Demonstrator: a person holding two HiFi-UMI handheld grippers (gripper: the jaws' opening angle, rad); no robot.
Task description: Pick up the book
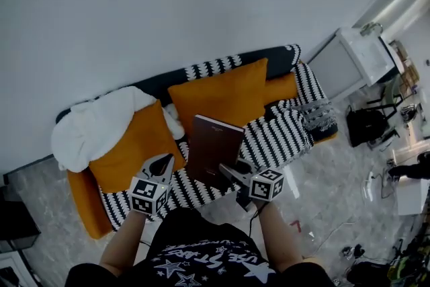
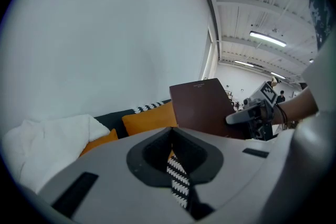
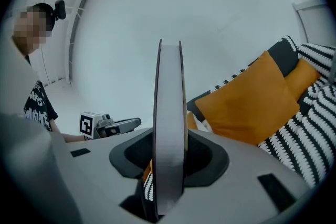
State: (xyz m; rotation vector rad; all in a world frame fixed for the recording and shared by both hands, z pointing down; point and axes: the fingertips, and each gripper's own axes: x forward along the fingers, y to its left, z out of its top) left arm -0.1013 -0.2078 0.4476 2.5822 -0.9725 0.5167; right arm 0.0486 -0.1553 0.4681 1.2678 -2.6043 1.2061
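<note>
The book (image 1: 213, 151) is dark brown and stands upright in the air above the sofa. My right gripper (image 1: 233, 173) is shut on its lower right edge. In the right gripper view the book's grey page edge (image 3: 169, 128) runs straight up between the jaws of the right gripper (image 3: 169, 165). The left gripper view shows the book's cover (image 2: 207, 107) with the right gripper (image 2: 247, 115) clamped on it. My left gripper (image 1: 161, 167) hangs to the left of the book, apart from it. Its jaws (image 2: 171, 145) meet at the tips with nothing between them.
Below is a sofa with a black-and-white striped throw (image 1: 275, 138), a large orange cushion (image 1: 225, 94) behind the book, another orange cushion (image 1: 131, 144) at left and a white blanket (image 1: 94, 121). White cabinets (image 1: 359, 57) and floor clutter lie at right. A white wall is behind.
</note>
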